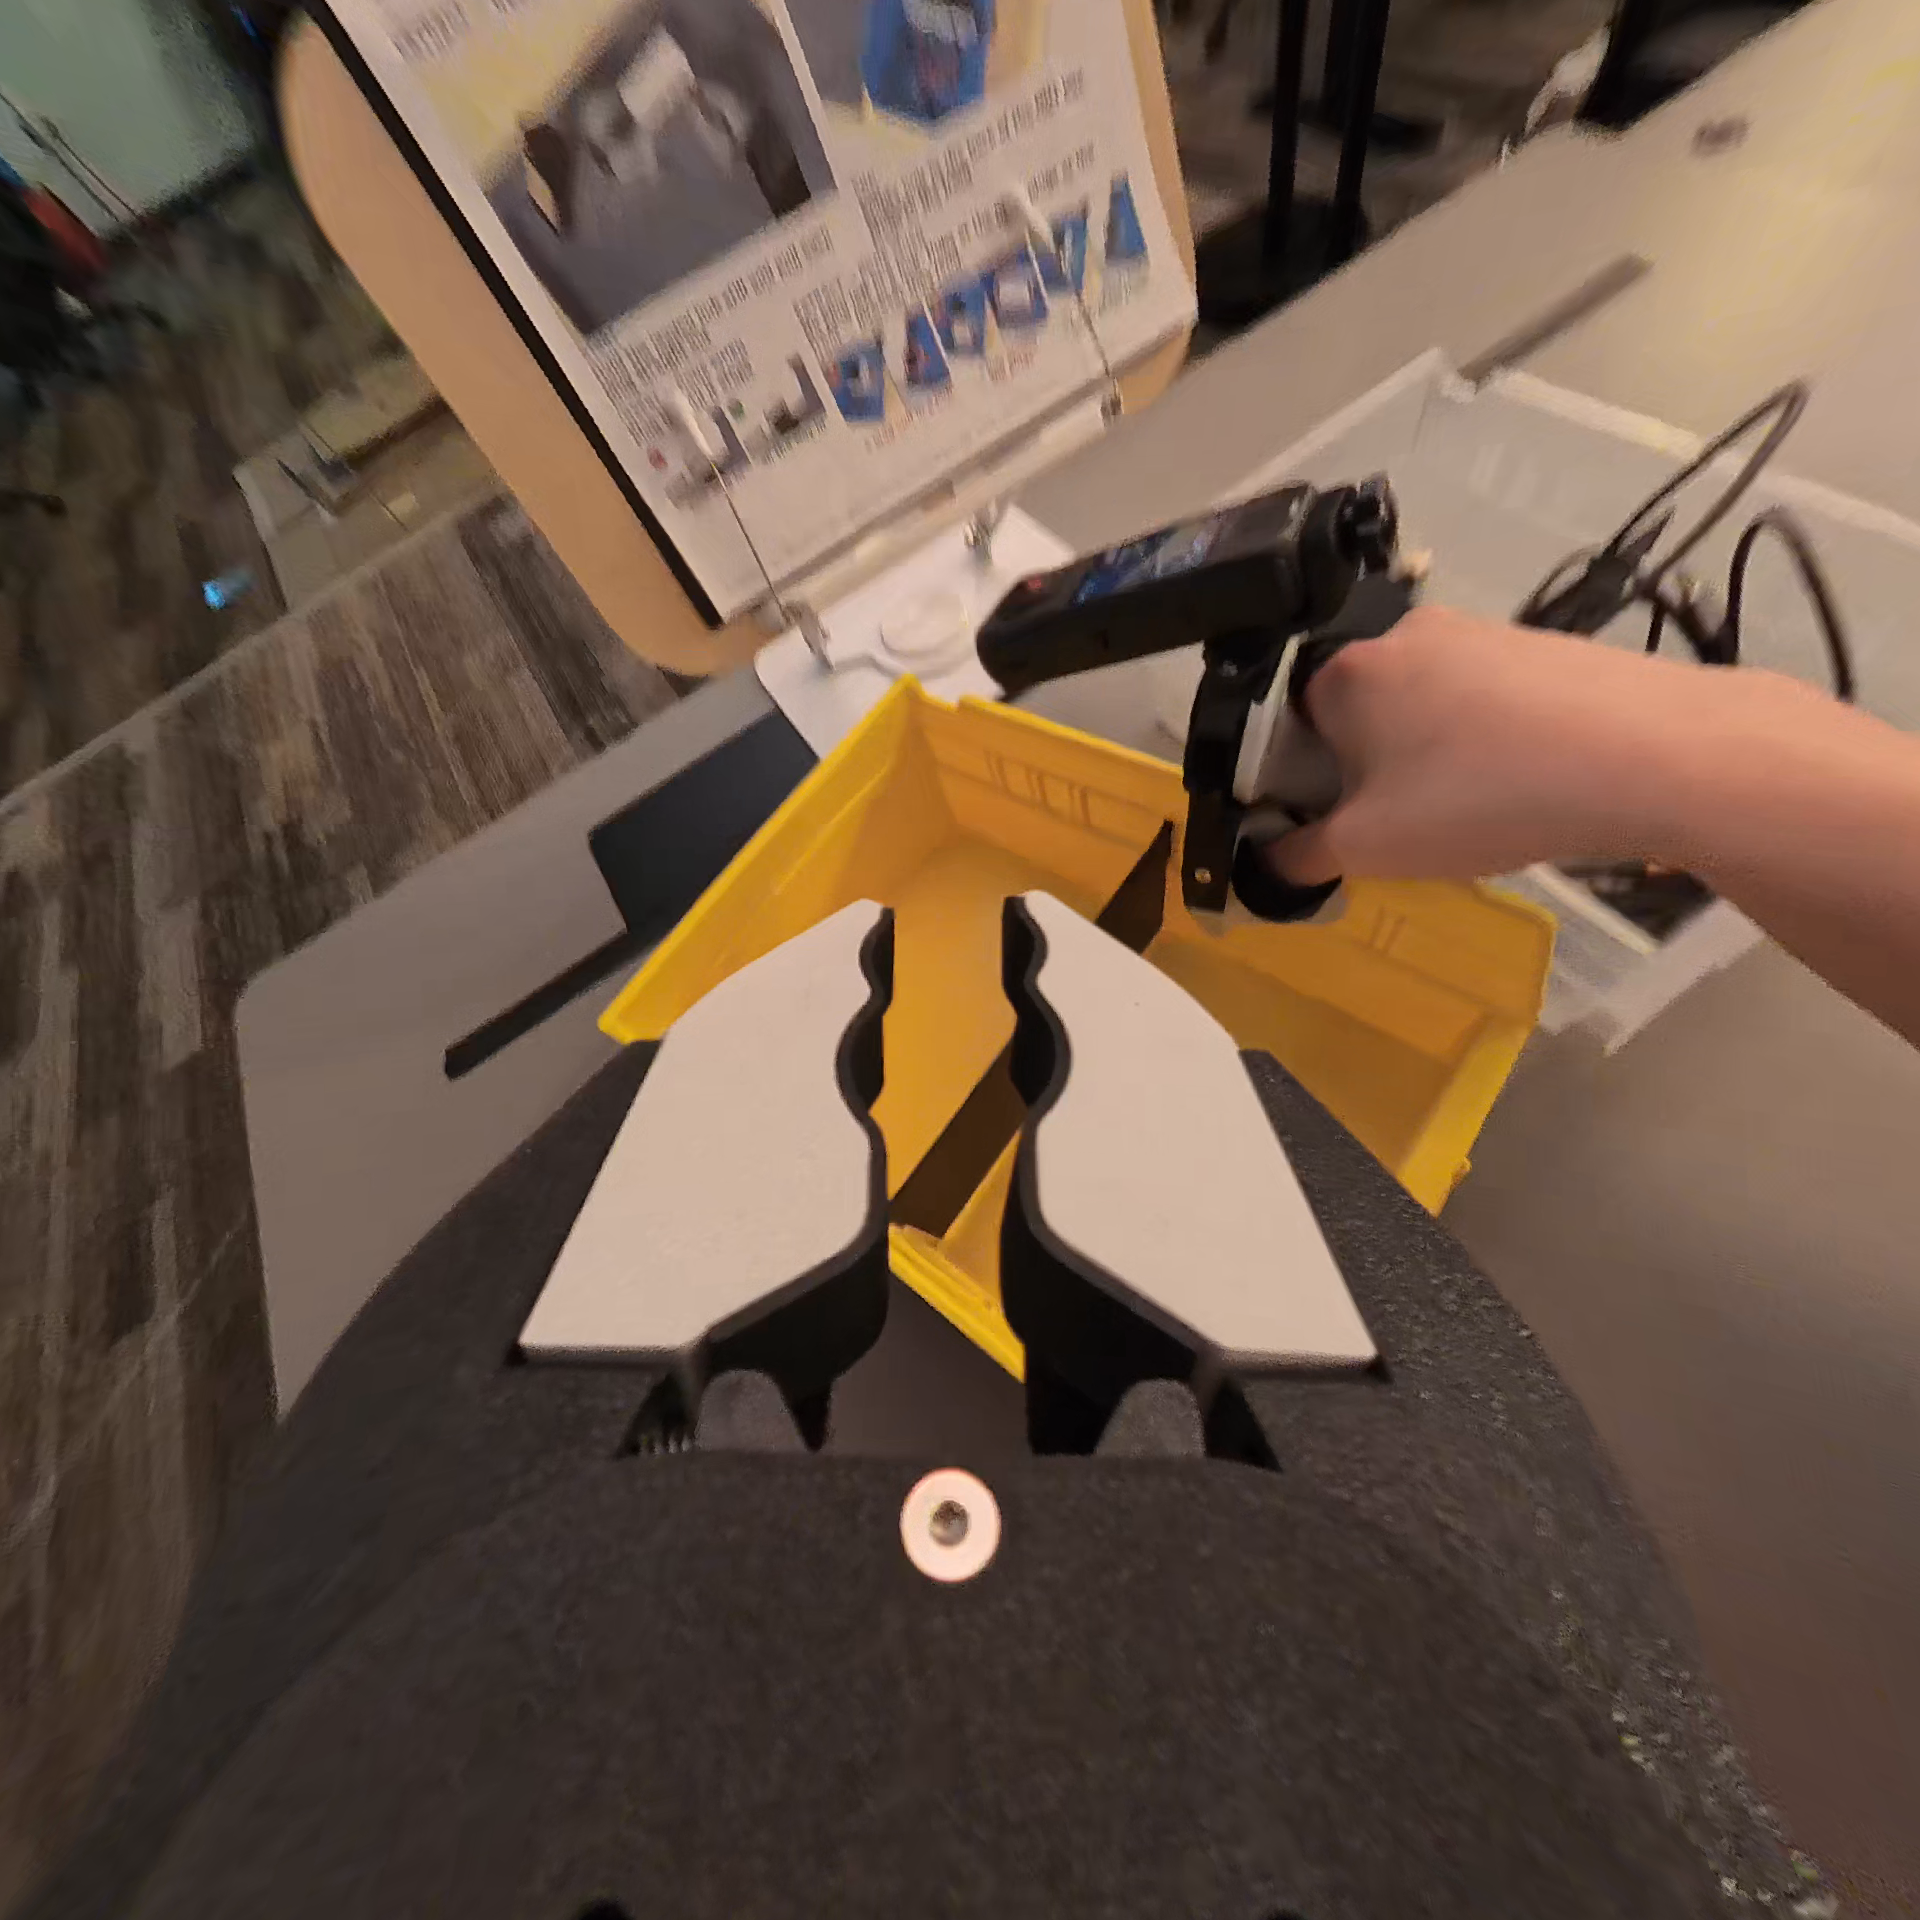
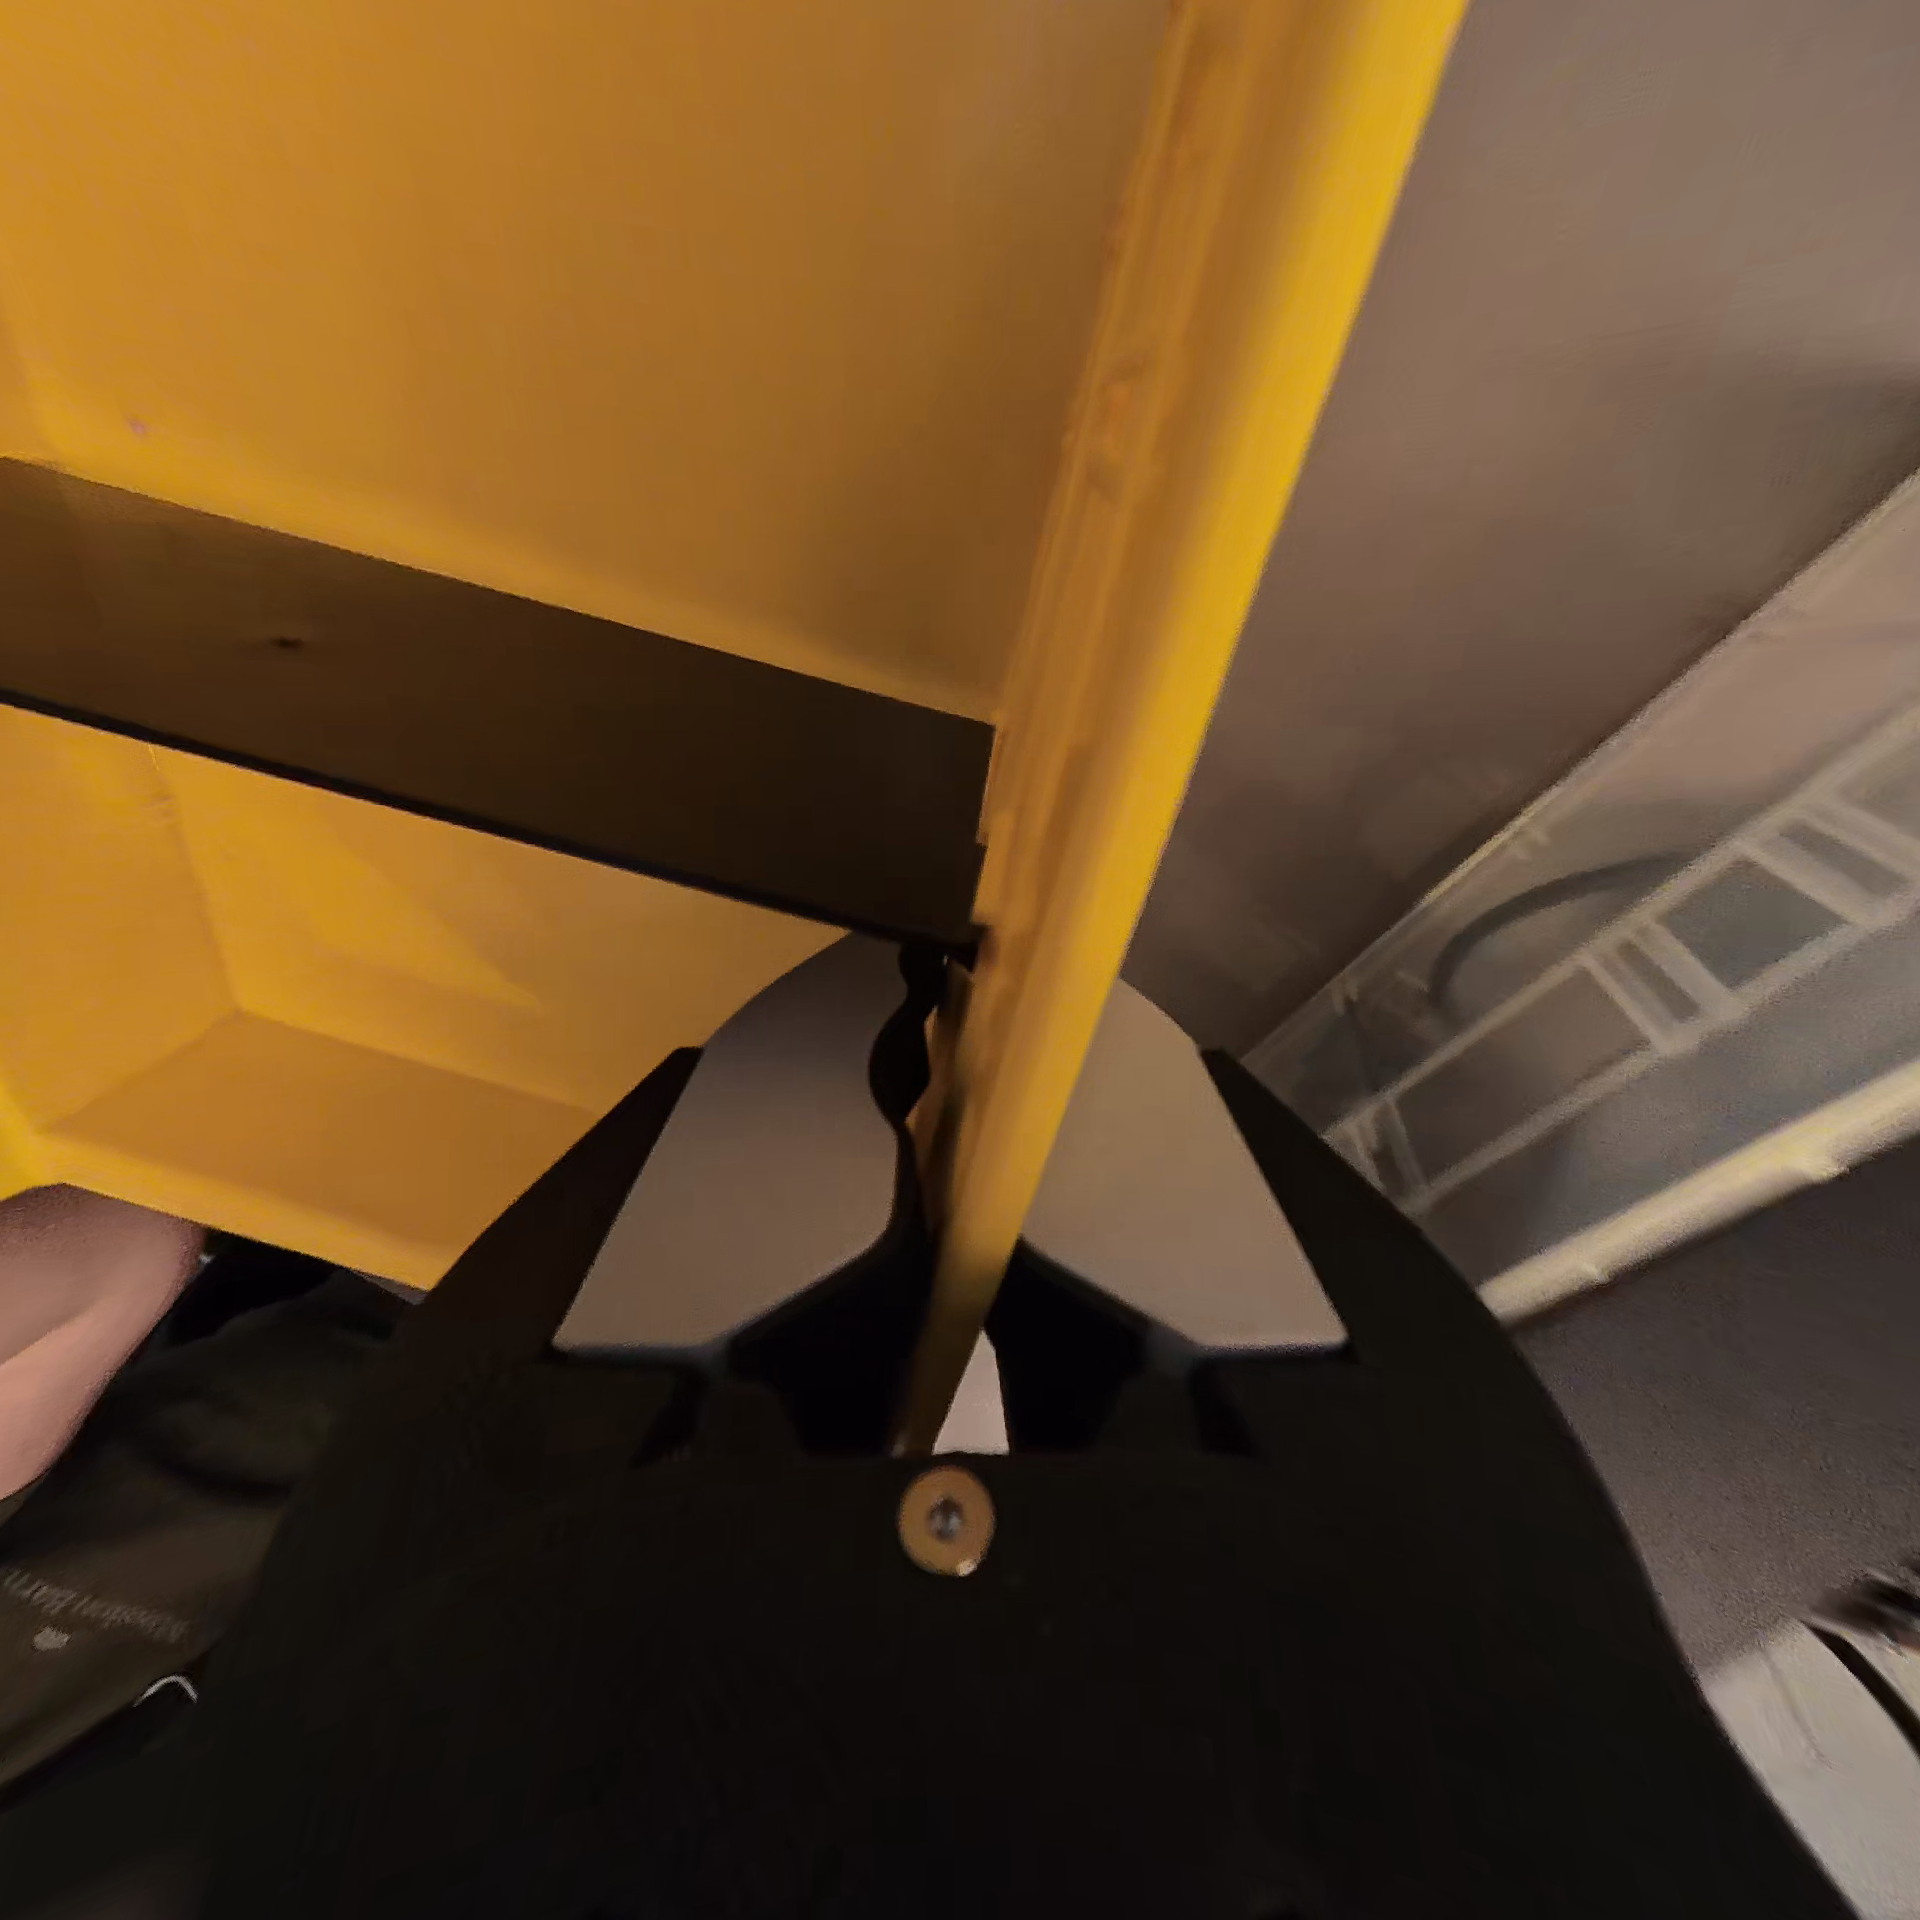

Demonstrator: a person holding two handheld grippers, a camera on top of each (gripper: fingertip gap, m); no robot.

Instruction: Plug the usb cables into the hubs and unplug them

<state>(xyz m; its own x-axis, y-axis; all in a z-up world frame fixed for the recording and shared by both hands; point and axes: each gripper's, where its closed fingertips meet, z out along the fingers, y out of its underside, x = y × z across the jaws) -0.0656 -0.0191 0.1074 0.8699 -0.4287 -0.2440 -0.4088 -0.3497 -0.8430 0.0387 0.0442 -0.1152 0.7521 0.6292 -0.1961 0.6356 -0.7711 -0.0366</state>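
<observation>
Left tool [image 1: 943,997]: jaws narrowly parted, holding nothing, poised over the near edge of the yellow plastic bin [image 1: 1351,997] with black divider [image 1: 1138,883], on the grey worktop [image 1: 343,1122]. Right tool [image 2: 951,1049]: clamped on the bin's right wall. Right hand [image 1: 1455,738]: gripping that tool's handle. Clear plastic box [image 1: 1507,447], far right: holds black usb cables [image 1: 1683,561]. Printed instruction board [image 1: 790,260]: far, upright. Hubs: not discernible.

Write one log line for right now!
right gripper: shut on yellow bin wall | left gripper: open, empty, over bin | cables: in clear box
</observation>
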